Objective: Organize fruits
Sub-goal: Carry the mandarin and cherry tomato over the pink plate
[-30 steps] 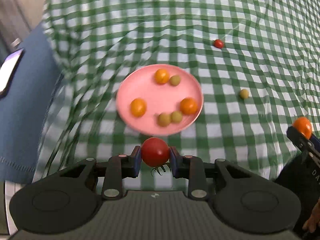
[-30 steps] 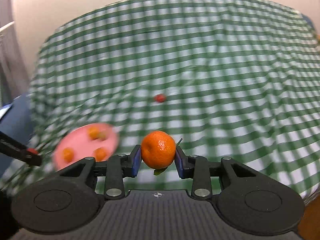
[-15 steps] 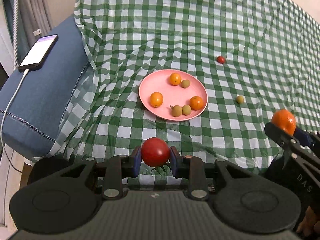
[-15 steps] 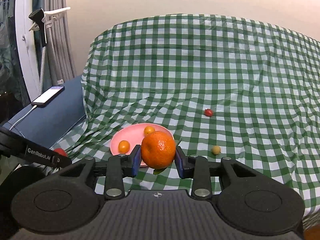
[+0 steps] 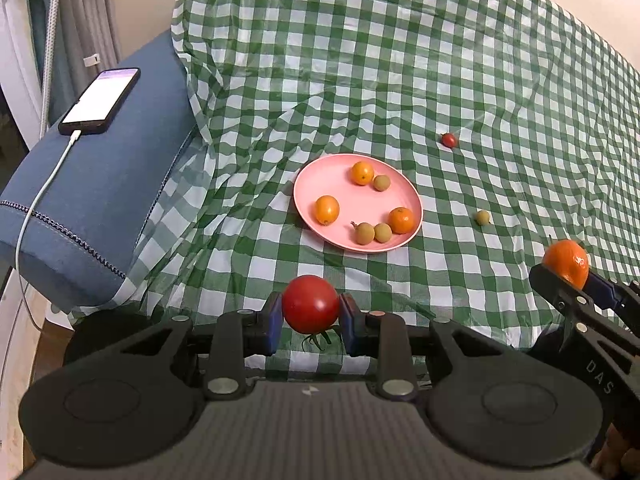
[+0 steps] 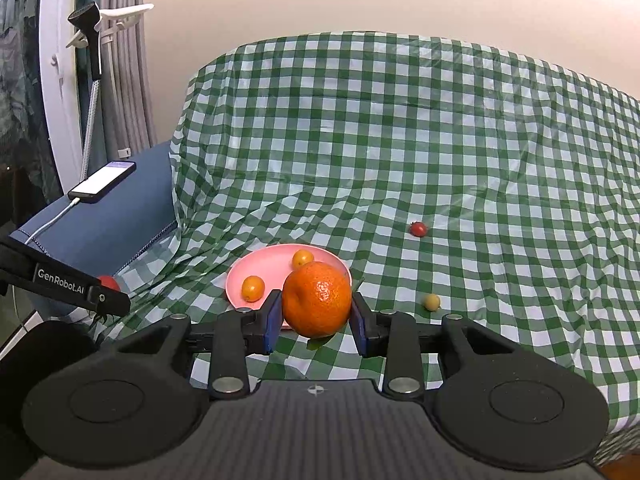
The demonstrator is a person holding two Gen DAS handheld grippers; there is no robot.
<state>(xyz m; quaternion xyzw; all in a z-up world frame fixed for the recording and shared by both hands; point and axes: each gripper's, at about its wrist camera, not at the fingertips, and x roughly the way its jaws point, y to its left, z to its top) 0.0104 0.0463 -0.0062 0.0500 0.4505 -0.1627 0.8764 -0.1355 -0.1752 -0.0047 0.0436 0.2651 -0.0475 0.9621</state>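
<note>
Our left gripper (image 5: 311,322) is clamped on a red tomato (image 5: 311,304), its blue pads pressing both sides; the green calyx hangs out below, so the stem end points down toward the checked cloth (image 5: 400,60). Our right gripper (image 6: 316,320) is clamped the same way on a mandarin (image 6: 317,299), with a bit of green leaf showing under it (the fruit is nearly round, so we cannot name a long axis for either). Both fruits are held in the air above the near edge of the cloth, short of the pink plate (image 5: 320,178). The plate lies on the cloth ahead of the left gripper and holds three small orange fruits (image 5: 327,209) and three dull green-brown ones (image 5: 364,233); one of the latter has a short stem pointing up-left in the left view. Outside the plate, to its right, a green-brown fruit (image 5: 482,217) lies on the cloth, and farther back a small cherry tomato (image 5: 449,140). At left a phone (image 5: 100,100) rests on a blue cushion (image 5: 100,200), with a white cable plugged into it.
</note>
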